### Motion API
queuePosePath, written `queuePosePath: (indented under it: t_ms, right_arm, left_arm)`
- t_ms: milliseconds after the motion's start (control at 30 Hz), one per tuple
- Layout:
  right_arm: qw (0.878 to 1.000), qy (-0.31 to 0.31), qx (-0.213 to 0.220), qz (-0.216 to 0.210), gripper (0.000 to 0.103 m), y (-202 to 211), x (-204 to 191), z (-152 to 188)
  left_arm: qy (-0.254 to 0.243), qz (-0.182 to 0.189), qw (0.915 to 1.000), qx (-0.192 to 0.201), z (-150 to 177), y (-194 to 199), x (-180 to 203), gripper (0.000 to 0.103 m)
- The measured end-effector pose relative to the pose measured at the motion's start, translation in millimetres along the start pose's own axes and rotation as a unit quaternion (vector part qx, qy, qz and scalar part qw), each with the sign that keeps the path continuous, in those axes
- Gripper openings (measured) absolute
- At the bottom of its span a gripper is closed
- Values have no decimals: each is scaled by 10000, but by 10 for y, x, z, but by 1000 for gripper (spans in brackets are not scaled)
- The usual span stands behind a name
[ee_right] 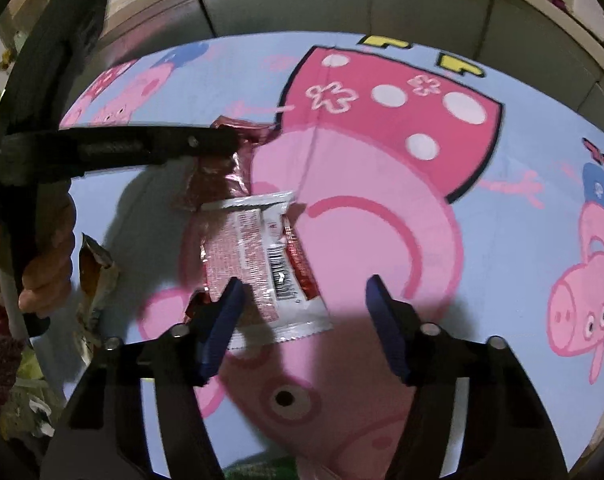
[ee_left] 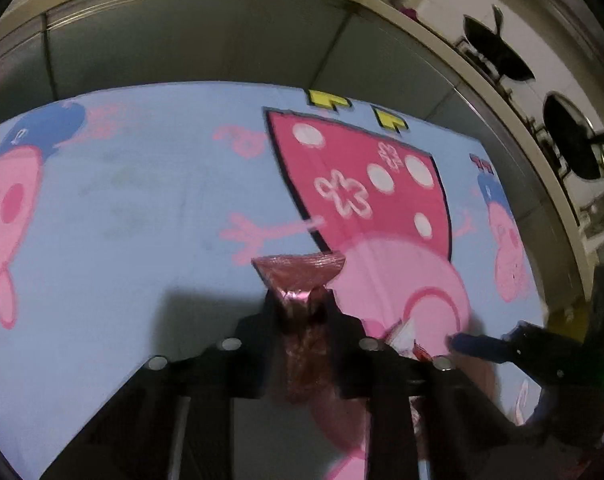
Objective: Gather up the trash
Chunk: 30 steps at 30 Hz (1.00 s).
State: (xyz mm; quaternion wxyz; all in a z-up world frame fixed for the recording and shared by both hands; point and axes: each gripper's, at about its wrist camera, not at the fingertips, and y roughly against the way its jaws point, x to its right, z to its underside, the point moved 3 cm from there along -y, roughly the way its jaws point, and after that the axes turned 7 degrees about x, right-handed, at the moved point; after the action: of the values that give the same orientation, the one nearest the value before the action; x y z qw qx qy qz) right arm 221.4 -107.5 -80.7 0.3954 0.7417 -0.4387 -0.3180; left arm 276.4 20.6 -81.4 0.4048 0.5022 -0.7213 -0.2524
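Observation:
My left gripper (ee_left: pixel 300 300) is shut on a crumpled pink foil wrapper (ee_left: pixel 298 270), whose top fans out above the fingertips. Seen from the right wrist view, that left gripper (ee_right: pixel 232 142) reaches in from the left with the pink foil wrapper (ee_right: pixel 218 180) hanging from it just above the cloth. A white and red sachet (ee_right: pixel 262 256) lies flat on the cloth below it. My right gripper (ee_right: pixel 306 316) stands open over the sachet's near end; its left blue pad overlaps the sachet and the pads do not press on it. A corner of the sachet (ee_left: pixel 402 332) shows beside the right gripper's blue finger (ee_left: pixel 474 346).
A blue cartoon-pig tablecloth (ee_right: pixel 502 240) covers the table. A crumpled brown and white wrapper (ee_right: pixel 98 276) lies at its left edge, beside the hand (ee_right: pixel 46 264) that holds the left gripper. Grey cabinet doors (ee_left: pixel 182 40) stand behind, and a stove with dark pans (ee_left: pixel 498 52) at the far right.

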Motion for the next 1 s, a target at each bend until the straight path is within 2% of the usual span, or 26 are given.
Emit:
queuePosePath:
  t_ms: [33, 67, 100, 133, 167, 300, 533, 667, 800, 1000]
  right_arm:
    - [10000, 92, -24, 11, 51, -30, -51, 5]
    - [9998, 208, 3, 31, 37, -33, -99, 9]
    - [9994, 336, -1, 42, 35, -36, -153, 16]
    - [9992, 410, -11, 43, 27, -52, -167, 14]
    - [9990, 451, 15, 2, 7, -43, -195, 21]
    - [9987, 366, 342, 19, 3, 116, -130, 32]
    - [9945, -283, 981, 238, 2, 553, 457, 104]
    - [9863, -847, 1332, 481, 2, 884, 1077, 304]
    - [9753, -1344, 1603, 714, 2, 1197, 1679, 592]
    - [9503, -2171, 1909, 1151, 2, 1678, 2655, 1178]
  left_arm:
    - [-80, -7, 10000, 23, 12, -2, 28, 7]
    - [-163, -6, 9999, 21, 22, 3, 60, 6]
    - [-194, -17, 9998, 25, 18, 15, 71, 5]
    - [-209, 10, 9998, 13, 15, 35, 90, 4]
    - [-210, 41, 9998, 10, 7, 53, 106, 4]
    - [-332, 93, 9993, 147, -70, 229, 255, 4]
    - [-701, 280, 9969, 217, -266, 292, 858, 4]
    - [-1073, 383, 9934, 114, -331, 129, 1418, 4]
    - [-1476, 533, 9876, -51, -338, -121, 2156, 4]
    - [-1985, 812, 9763, -296, -225, -495, 3225, 4]
